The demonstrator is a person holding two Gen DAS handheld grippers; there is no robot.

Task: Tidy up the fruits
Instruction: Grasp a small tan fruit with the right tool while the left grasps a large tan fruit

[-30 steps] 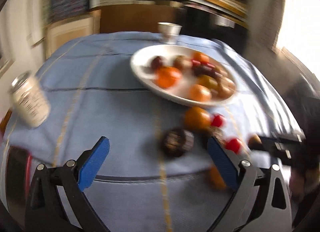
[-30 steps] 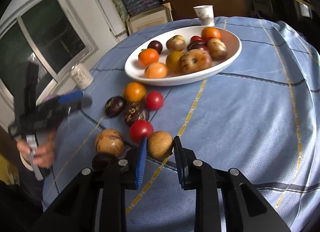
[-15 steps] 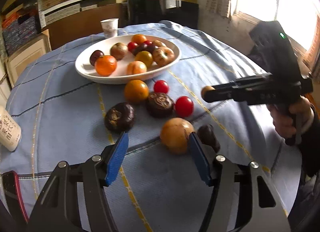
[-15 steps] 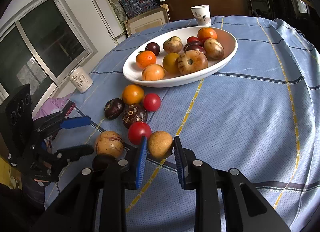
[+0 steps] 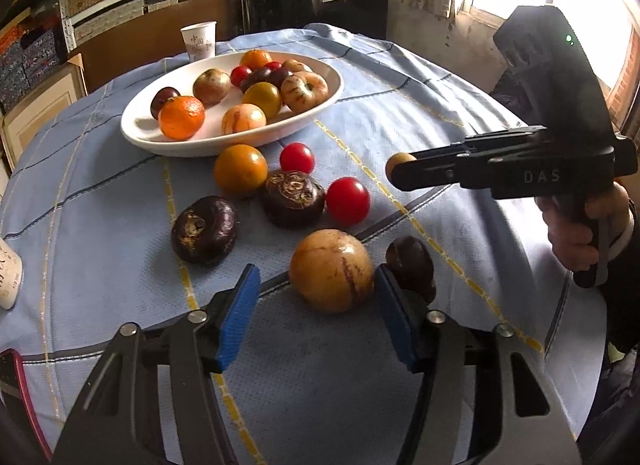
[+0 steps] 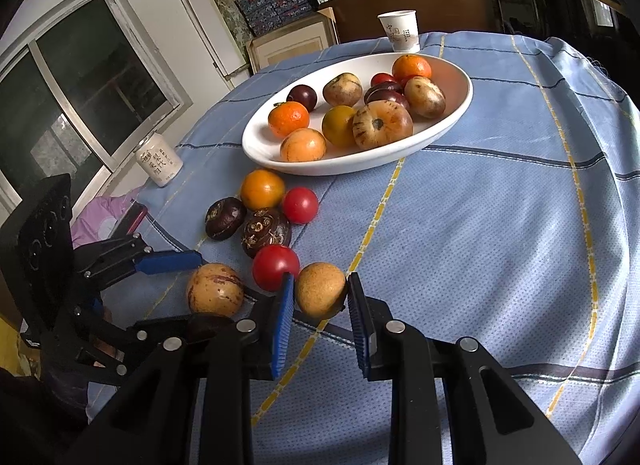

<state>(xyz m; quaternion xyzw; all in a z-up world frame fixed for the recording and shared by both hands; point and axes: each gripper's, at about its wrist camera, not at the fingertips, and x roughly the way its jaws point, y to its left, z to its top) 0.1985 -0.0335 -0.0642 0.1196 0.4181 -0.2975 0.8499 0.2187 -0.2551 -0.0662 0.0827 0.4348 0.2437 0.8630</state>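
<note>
The right tongs (image 6: 318, 297) are gripping a small tan fruit (image 6: 320, 293), both blue pads pressing its sides and holding it up off the cloth, as the left view is showing. A red tomato (image 6: 275, 267) is sitting just beyond the left pad, touching it.

The left tongs (image 5: 316, 305) are gaping wide around a big striped yellow fruit (image 5: 331, 269); the right pad is touching it, the left pad is standing well clear, so nothing is held yet. A dark plum (image 5: 410, 263) is sitting just outside that right pad.

Ahead of both tongs, loose fruit is lying on the blue tablecloth (image 6: 480, 225): two dark purple fruits (image 5: 204, 229), an orange tomato (image 5: 240, 169) and a smaller red tomato (image 5: 297, 157). Farther ahead, the white plate (image 6: 452, 117) is carrying a pile of fruit, with a paper cup (image 6: 399, 31) behind it and a white jar (image 6: 159, 161) off to the left.
</note>
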